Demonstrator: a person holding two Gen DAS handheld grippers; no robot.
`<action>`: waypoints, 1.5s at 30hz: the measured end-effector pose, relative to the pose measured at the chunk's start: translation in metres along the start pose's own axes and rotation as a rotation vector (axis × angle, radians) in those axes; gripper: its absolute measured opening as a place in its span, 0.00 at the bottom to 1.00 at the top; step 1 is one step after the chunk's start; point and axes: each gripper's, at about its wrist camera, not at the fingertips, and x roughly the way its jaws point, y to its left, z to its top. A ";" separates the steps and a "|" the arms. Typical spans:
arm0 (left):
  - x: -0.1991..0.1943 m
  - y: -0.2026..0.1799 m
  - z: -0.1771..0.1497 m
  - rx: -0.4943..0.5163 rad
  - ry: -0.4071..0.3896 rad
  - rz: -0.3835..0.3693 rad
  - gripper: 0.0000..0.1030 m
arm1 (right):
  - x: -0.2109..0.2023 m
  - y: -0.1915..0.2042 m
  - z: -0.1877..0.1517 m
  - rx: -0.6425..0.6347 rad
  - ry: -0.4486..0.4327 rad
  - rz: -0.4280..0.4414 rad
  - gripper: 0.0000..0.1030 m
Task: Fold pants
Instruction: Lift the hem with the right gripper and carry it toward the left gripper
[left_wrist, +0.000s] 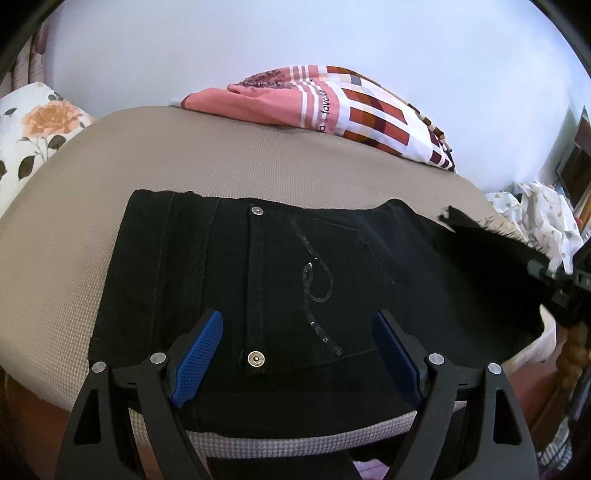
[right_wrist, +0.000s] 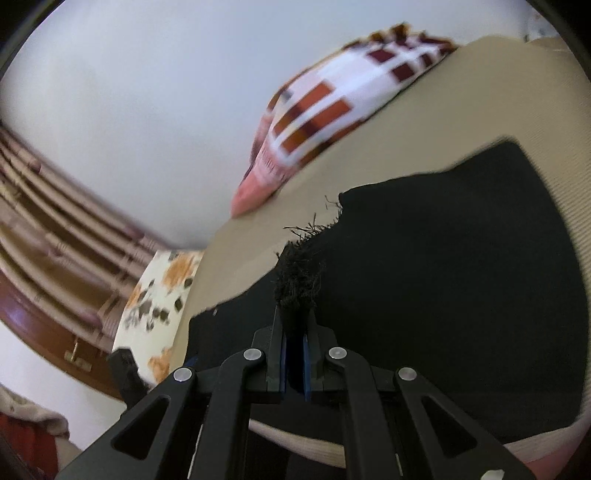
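On the beige bed (left_wrist: 66, 258): black pants (left_wrist: 258, 277) spread flat, left gripper (left_wrist: 299, 354) wide above the pocket, right gripper (right_wrist: 294, 332) clamping the frayed hem (right_wrist: 299, 280).

Beige mattress (left_wrist: 258, 158) — checked pillow (left_wrist: 369, 110), floral pillow (left_wrist: 33, 129) — white wall (left_wrist: 184, 48)
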 end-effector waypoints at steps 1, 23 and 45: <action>0.000 0.001 0.000 -0.006 -0.001 -0.003 0.81 | 0.006 0.005 -0.005 -0.013 0.016 0.005 0.06; 0.001 0.007 -0.005 -0.029 0.000 -0.021 0.81 | 0.068 0.048 -0.057 -0.315 0.173 -0.154 0.07; -0.010 0.012 -0.002 -0.018 0.003 -0.019 0.81 | 0.019 0.012 -0.032 -0.061 0.198 0.210 0.22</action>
